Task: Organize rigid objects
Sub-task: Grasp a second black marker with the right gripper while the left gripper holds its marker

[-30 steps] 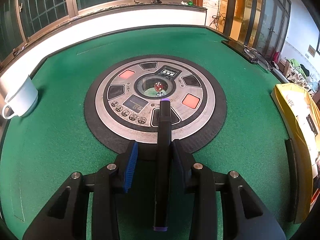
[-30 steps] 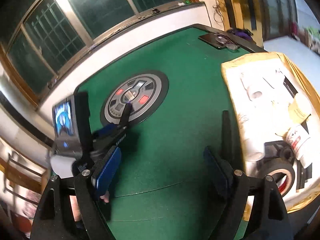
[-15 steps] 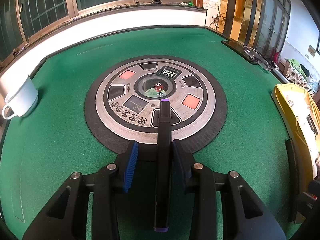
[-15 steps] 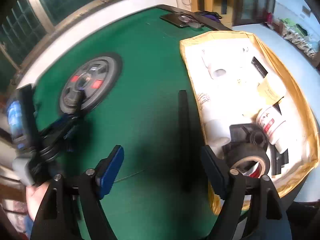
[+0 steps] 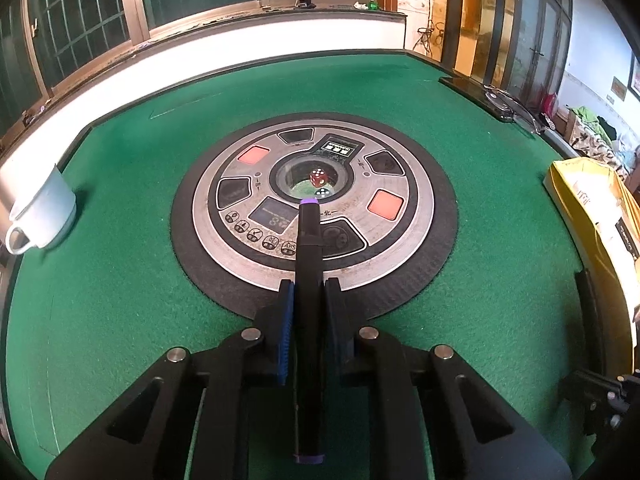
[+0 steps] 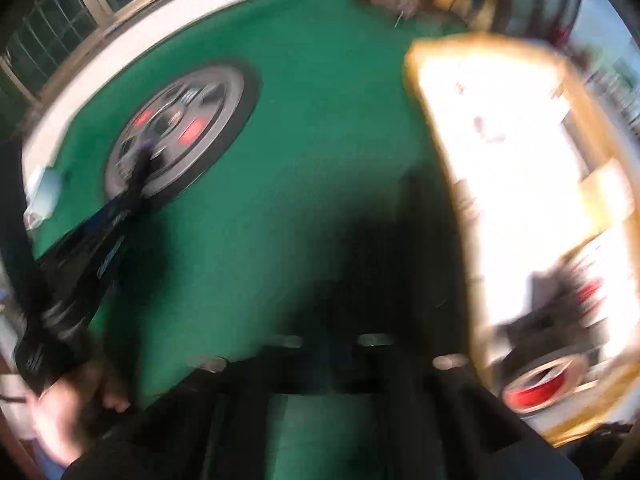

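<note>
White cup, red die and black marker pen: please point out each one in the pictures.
White cup (image 5: 44,216), left wrist view, on its outer wall.
Red die (image 5: 318,177), left wrist view, on its top face.
Black marker pen (image 5: 309,264), left wrist view, on its barrel.

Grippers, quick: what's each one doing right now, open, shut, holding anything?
Left gripper: jaws just closed, shut on the black marker with purple ends.
Right gripper: jaws just closed; view blurred, nothing seen between them.

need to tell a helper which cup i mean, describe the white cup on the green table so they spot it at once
Start at the round silver control panel in the middle of the green table. Look to the table's far left edge: the white cup sits there, tilted, handle towards the camera. It is the only thing on that side.
</note>
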Tool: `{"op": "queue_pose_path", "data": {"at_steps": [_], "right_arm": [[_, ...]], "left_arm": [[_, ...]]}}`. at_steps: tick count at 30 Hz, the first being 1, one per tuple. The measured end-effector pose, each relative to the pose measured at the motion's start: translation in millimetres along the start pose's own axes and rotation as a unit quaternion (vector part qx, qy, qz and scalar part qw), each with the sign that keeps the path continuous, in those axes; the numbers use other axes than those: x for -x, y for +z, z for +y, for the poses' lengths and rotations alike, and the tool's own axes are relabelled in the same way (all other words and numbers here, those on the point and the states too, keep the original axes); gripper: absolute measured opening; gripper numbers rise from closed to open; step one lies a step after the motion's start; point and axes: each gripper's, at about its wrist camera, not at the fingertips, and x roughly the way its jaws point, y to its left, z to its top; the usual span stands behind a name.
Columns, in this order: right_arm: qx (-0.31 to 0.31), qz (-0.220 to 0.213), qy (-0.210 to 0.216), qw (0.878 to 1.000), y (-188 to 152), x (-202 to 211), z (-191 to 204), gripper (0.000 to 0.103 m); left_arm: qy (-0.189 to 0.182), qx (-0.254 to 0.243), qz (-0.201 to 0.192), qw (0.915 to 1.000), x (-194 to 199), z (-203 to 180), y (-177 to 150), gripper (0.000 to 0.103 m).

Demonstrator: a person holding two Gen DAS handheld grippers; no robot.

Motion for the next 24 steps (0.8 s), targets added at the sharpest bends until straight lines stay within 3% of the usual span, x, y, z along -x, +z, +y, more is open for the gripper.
{"op": "queue_pose_path", "data": {"at_steps": [1, 4, 6, 8, 10, 12, 15, 24], "right_arm": [[0.023, -0.006, -0.016, 1.000, -4.0, 1.7, 4.9, 0.001], [0.020, -0.017, 0.049, 0.998, -19.7, 9.6, 3.3, 0.001], [0.032, -0.055, 0.028, 0.998, -26.5, 28.1, 4.1, 0.002], [0.010, -0.065, 0.017, 0.998, -26.0, 37.5, -3.7, 0.012], [-0.026, -0.038, 0.001, 0.999, -25.2, 34.8, -14.5, 0.060], [-0.040, -0.027, 0.024, 0.999, -27.1, 32.6, -17.3, 0.060], [-0.045, -0.032, 0.006, 0.998, -36.5, 35.2, -19.4, 0.060], [-0.036, -0.073, -0.113, 0.990, -30.7, 27.4, -8.8, 0.060]], "left_arm": [[-0.002, 0.001, 0.001, 1.0000, -0.1, 1.2, 0.1, 0.013], [-0.005, 0.013, -0.001, 0.9999, -0.7, 5.9, -0.4, 0.013], [0.003, 0.013, -0.003, 0.9999, -1.6, 5.0, -0.3, 0.013], [0.006, 0.013, -0.004, 0.9999, -1.7, 4.4, -0.4, 0.013], [0.007, 0.013, -0.004, 0.9999, -1.2, 4.7, -0.6, 0.013], [0.005, 0.015, -0.003, 0.9999, -1.2, 5.9, -0.7, 0.013], [0.005, 0.015, -0.003, 0.9999, -0.8, 6.0, -0.6, 0.013], [0.000, 0.023, -0.001, 0.9997, -0.4, 8.4, -0.8, 0.013]]}}
